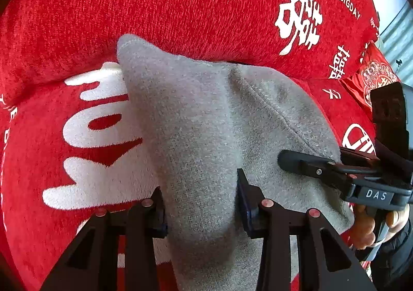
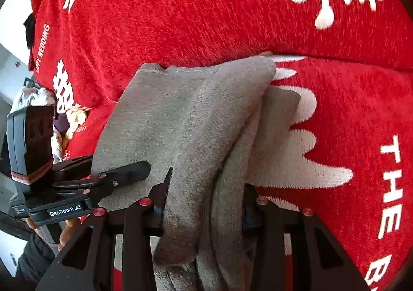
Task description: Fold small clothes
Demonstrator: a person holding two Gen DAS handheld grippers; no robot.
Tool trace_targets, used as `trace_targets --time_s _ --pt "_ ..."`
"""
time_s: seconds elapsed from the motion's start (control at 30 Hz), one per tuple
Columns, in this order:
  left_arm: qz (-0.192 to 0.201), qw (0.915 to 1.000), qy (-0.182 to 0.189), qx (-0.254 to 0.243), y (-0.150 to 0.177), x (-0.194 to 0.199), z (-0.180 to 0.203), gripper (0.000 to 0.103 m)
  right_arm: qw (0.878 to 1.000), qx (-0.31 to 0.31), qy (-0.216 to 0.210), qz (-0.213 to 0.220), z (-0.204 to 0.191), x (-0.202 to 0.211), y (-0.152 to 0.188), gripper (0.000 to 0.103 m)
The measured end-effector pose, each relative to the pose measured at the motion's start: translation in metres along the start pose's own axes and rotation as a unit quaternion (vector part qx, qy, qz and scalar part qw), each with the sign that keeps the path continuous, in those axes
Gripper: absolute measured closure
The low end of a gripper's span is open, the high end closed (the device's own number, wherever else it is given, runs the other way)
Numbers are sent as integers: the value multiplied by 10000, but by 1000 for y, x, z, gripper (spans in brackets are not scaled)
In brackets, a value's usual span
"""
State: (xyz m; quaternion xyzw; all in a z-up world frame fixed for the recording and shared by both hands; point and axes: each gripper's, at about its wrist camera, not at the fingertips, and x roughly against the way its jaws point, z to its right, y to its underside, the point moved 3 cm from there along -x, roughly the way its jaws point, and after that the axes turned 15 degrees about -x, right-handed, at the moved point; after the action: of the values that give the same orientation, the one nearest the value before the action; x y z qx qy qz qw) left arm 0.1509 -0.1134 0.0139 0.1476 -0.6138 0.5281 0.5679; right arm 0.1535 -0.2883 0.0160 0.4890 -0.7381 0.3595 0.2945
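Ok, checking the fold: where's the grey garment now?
The grey garment lies on the red cover, pinched by the left hand-held gripper and right hand-held gripper.

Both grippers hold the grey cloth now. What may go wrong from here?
1. The left gripper and the right gripper each pinch a thick bunch of the grey cloth; layers may slip out and spoil the fold.
2. The cloth rests on a soft red sofa cover, so the fold may sag or a finger may catch the cover.
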Motion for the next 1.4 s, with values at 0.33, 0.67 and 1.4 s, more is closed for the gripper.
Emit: trace_targets --time_s 0.33,0.67,1.4 --pt "4 9999 -145 16 22 25 11 61 9996 217 158 102 -18 19 16 61" --pt "61 9997 -215 -10 48 45 25 61 9986 409 250 211 -33 33 46 61" --pt "198 9991 -371 -41 110 89 37 61 9968 657 284 350 -66 47 111 61"
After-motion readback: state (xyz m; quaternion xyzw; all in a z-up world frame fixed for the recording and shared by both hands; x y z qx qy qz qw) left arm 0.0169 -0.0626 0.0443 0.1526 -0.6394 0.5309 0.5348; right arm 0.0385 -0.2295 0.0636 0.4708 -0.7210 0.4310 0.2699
